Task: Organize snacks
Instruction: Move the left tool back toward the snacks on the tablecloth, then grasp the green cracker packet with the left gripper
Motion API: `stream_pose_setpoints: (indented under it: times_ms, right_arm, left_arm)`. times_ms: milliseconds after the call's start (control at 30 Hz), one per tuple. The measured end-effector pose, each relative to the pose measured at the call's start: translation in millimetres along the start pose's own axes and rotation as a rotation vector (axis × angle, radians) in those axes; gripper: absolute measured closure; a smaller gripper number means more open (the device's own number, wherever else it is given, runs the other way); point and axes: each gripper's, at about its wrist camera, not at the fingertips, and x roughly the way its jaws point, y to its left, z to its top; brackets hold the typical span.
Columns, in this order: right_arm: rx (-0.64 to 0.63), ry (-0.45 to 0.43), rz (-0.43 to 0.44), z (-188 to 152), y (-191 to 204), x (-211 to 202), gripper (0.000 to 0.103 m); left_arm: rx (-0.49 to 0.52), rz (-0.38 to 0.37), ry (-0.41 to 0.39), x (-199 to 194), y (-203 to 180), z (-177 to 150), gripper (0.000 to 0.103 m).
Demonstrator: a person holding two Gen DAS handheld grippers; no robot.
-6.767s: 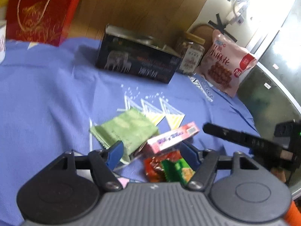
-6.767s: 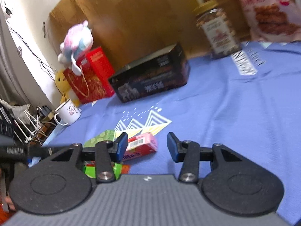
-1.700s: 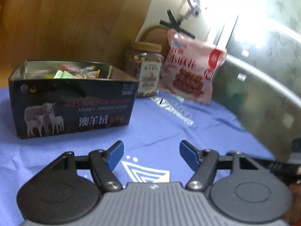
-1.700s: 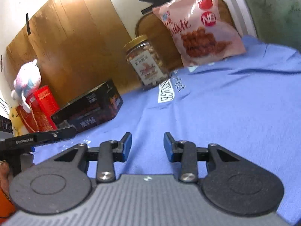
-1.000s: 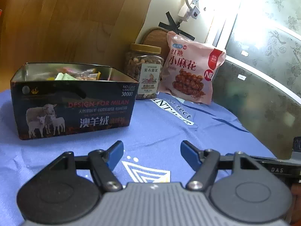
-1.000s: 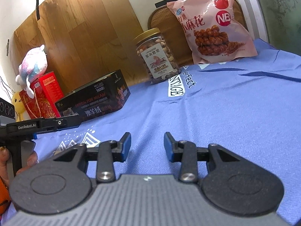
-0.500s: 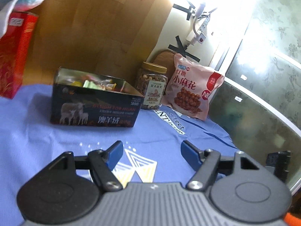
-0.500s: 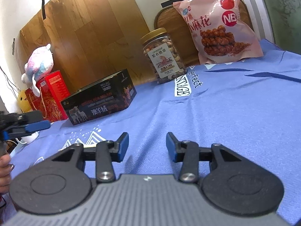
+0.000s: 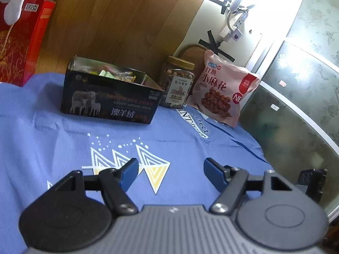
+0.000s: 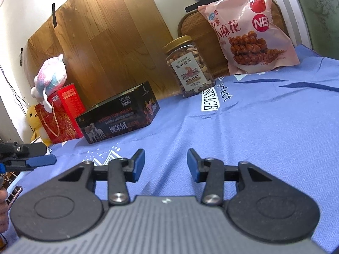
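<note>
A dark open tin box printed with sheep stands at the back of the blue cloth, with several snack packets inside. It also shows in the right wrist view. My left gripper is open and empty above the cloth, well in front of the box. My right gripper is open and empty, low over the cloth. The left gripper's fingertips show at the left edge of the right wrist view.
A nut jar and a pink snack bag stand right of the box against the wall. A red gift bag with a plush toy on it stands left. The blue cloth ends at the right table edge.
Both grippers have drawn back from the box and risen a little. The left view now takes in more of the cloth. The loose snacks seen before on the cloth are out of view.
</note>
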Motion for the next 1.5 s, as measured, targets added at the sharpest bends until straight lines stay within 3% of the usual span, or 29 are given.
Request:
stream_pose_setpoints:
  times_ms: [567,867,1067,1167,1267,1333,1367,1433,1500]
  right_arm:
    - [-0.003,0.003,-0.010,-0.3,1.1,1.4,0.056]
    - [0.034,-0.010,0.021,-0.6,-2.0,-6.6,0.056]
    - [0.018,0.072,0.224,-18.6,32.8,-30.7,0.049]
    - [-0.107,0.139,0.308,-32.8,68.4,-36.0,0.043]
    - [-0.258,0.213,0.329,-44.1,97.8,-31.0,0.040]
    - [-0.314,0.254,0.329,-50.3,107.3,-23.5,0.040]
    - [-0.335,0.272,0.325,-54.1,111.1,-18.9,0.043]
    - [-0.367,0.287,0.295,-59.6,117.0,-11.3,0.055]
    - [-0.387,0.271,0.277,-57.6,121.1,-7.9,0.057]
  left_arm:
    - [-0.023,0.040,0.004,-3.5,0.7,2.2,0.034]
    - [-0.053,0.101,-0.031,-47.7,19.7,-4.6,0.034]
    - [-0.110,0.044,0.030,-63.5,38.0,-23.1,0.034]
    - [-0.144,-0.033,0.081,-56.2,38.1,-31.9,0.030]
    - [-0.149,-0.079,0.134,-43.3,34.1,-41.3,0.030]
    - [-0.127,-0.077,0.164,-34.8,28.5,-49.1,0.039]
    - [-0.110,-0.075,0.181,-29.8,25.6,-52.6,0.058]
    - [-0.060,-0.047,0.180,-21.7,19.6,-58.1,0.068]
    - [-0.037,-0.038,0.168,-18.8,17.0,-54.8,0.073]
